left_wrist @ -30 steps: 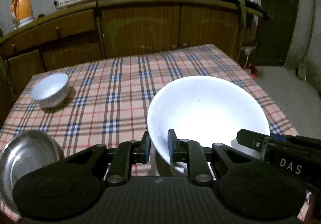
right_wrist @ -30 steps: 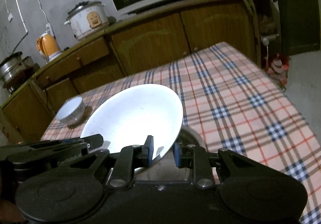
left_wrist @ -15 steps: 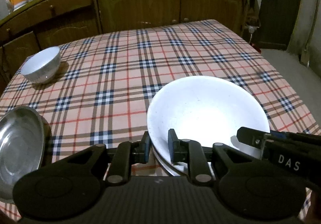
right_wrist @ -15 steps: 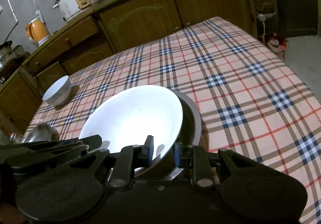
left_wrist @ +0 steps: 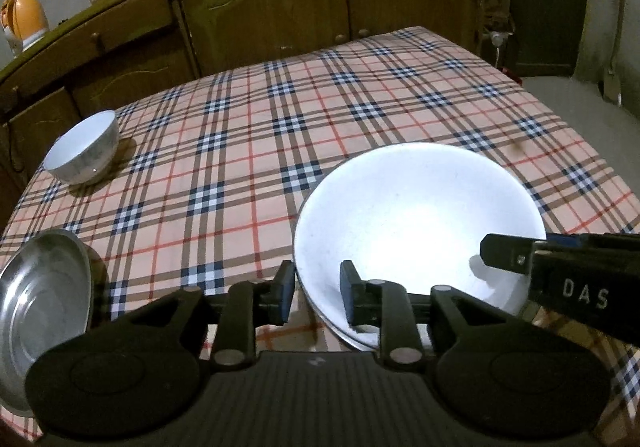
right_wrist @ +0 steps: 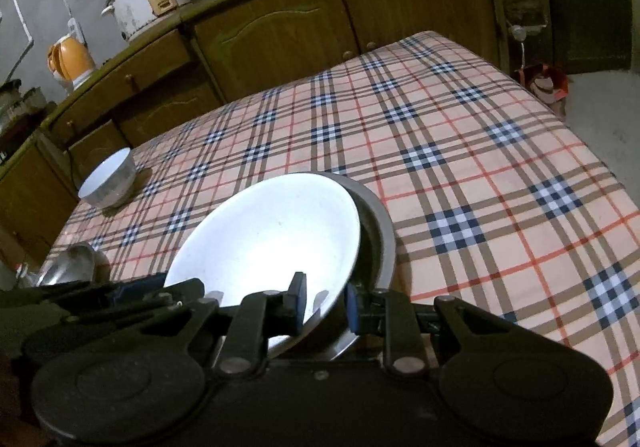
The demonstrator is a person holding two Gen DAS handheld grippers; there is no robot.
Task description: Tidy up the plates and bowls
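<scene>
Left gripper (left_wrist: 314, 297) and right gripper (right_wrist: 323, 305) each pinch opposite rim edges of the white plate (right_wrist: 272, 239), lower centre; two-sided hold likely keeps it level for nesting into steel plate (right_wrist: 380, 223) underneath; small bowl (left_wrist: 82, 153) sits mid-left.

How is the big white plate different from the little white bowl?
The big white plate is wide and shallow; the little white bowl is narrow and deep. The plate is held at its rim by the left gripper and right gripper, tilted over a metal dish; the bowl stands alone, upright on the checked tablecloth. Both are white and empty.
</scene>
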